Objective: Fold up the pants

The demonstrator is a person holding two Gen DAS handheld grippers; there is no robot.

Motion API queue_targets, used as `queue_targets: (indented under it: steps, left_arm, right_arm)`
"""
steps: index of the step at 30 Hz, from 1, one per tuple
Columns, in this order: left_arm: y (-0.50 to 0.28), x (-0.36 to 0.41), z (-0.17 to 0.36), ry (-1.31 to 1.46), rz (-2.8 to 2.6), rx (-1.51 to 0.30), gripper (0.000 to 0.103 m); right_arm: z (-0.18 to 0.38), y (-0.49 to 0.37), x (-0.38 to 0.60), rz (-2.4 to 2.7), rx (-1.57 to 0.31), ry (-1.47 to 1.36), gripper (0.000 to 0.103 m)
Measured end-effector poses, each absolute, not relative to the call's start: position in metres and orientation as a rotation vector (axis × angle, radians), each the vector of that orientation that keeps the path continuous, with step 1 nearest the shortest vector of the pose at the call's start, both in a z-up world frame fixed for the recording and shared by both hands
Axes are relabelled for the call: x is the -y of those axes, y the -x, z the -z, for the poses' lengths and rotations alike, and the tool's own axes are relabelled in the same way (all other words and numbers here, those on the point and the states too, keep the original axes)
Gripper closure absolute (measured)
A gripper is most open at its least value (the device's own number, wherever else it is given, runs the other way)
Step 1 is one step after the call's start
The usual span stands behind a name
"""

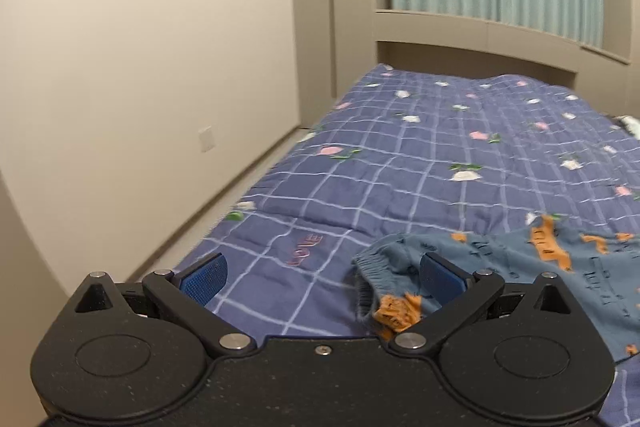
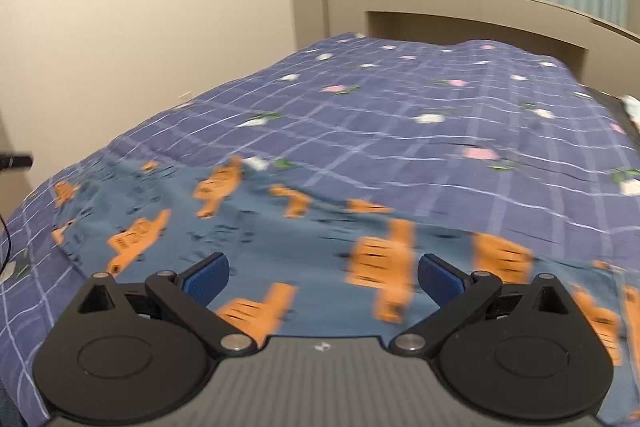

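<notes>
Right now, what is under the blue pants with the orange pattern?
The pants lie on a blue checked bedcover with small flowers, which shows all around them. Whether anything else lies beneath the pants cannot be seen, because the cloth covers that part.

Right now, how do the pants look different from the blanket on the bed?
The pants are grey-blue with orange thumbs-up hands; the blanket is purple-blue with white checks and small flowers. The pants lie rumpled, with a gathered waistband, and the blanket lies spread out beneath them. The pants cover only the near part; the blanket covers the bed. Both are bluish printed cloth.
</notes>
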State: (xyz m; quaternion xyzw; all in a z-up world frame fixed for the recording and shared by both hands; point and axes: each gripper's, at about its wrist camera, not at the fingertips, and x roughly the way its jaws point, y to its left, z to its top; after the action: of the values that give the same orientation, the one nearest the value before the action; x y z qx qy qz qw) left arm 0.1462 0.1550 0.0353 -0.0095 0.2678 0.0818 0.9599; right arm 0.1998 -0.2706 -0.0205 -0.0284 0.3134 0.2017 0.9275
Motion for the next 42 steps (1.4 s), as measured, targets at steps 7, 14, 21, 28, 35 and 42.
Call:
queue_targets:
  steps: [7,14,21,28,35,42]
  left_arm:
    - [-0.178,-0.144,0.01,0.068,-0.059,-0.653,0.001]
    - [-0.199,-0.146,0.02,0.141,-0.076,-0.694,0.016]
    - [-0.209,-0.146,0.028,0.148,-0.056,-0.77,0.084]
    - [-0.197,-0.127,0.001,0.034,-0.128,-0.661,0.092]
    - [-0.21,-0.123,0.023,-0.017,-0.152,-0.751,0.086]
    - [-0.203,-0.103,0.007,-0.068,-0.175,-0.698,0.022]
  right_arm:
    - [0.029,-0.205,0.239,-0.423,-0.678,0.09,0.0]
    - [0.031,-0.201,0.241,-0.407,-0.69,0.074,0.0]
    - [0.042,-0.194,0.25,-0.4,-0.71,0.026,0.0]
    - [0.044,-0.184,0.264,-0.371,-0.699,-0.006,0.0]
    - [0.049,-0.182,0.274,-0.349,-0.701,-0.008,0.0]
    - [0.044,-0.173,0.287,-0.342,-0.662,-0.023,0.0]
